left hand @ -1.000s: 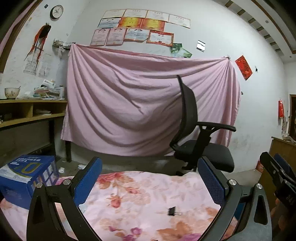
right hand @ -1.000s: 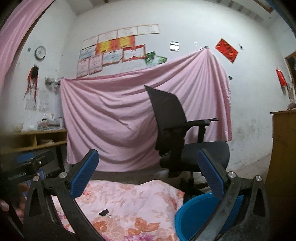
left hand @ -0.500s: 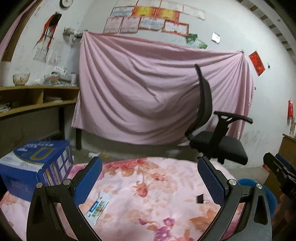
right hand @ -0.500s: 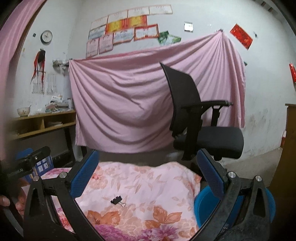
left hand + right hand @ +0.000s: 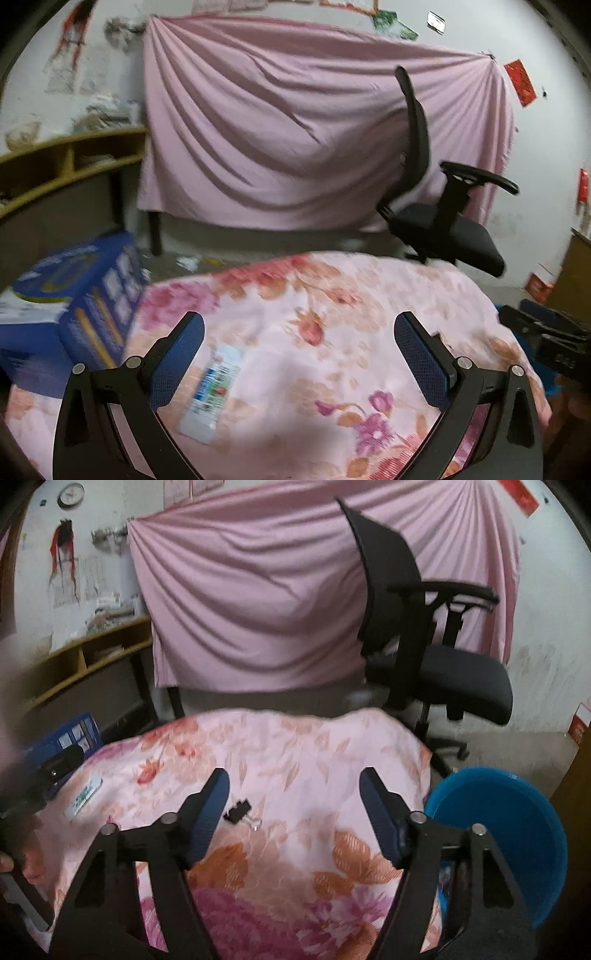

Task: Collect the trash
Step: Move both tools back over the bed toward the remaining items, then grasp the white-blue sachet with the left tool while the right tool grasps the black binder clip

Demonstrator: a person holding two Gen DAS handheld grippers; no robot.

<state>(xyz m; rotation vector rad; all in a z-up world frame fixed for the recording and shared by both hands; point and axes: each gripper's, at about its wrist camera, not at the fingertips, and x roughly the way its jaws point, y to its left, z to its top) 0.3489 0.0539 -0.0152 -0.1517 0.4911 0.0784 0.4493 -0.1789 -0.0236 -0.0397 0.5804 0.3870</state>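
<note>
Left wrist view: the left claw (image 5: 298,326) hangs over a tabletop (image 5: 369,295) covered with a pink floral cloth, its 2 blue-padded fingers spread wide with nothing between them. A flat printed wrapper (image 5: 211,387) lies on the cloth, just inside the left finger (image 5: 177,358). A blue carton (image 5: 70,310) stands at the cloth's left edge. Behind hang a pink sheet (image 5: 295,122) and a black office chair (image 5: 439,206). At the right edge the right claw (image 5: 546,332) shows dark and blurred.

Right wrist view: the right claw (image 5: 294,784) stands wide, though its jaws have just been closing a little, and it has hold of nothing. A black binder clip (image 5: 242,812) lies on the cloth just beside the inner face of the left finger (image 5: 205,812), apart from it. The wrapper (image 5: 83,797) lies well to the left, near the left claw's dark body. A blue basin (image 5: 517,812) sits low just beyond the tabletop's right edge, beside the right finger (image 5: 384,819). The chair (image 5: 424,627) stands behind it.
</note>
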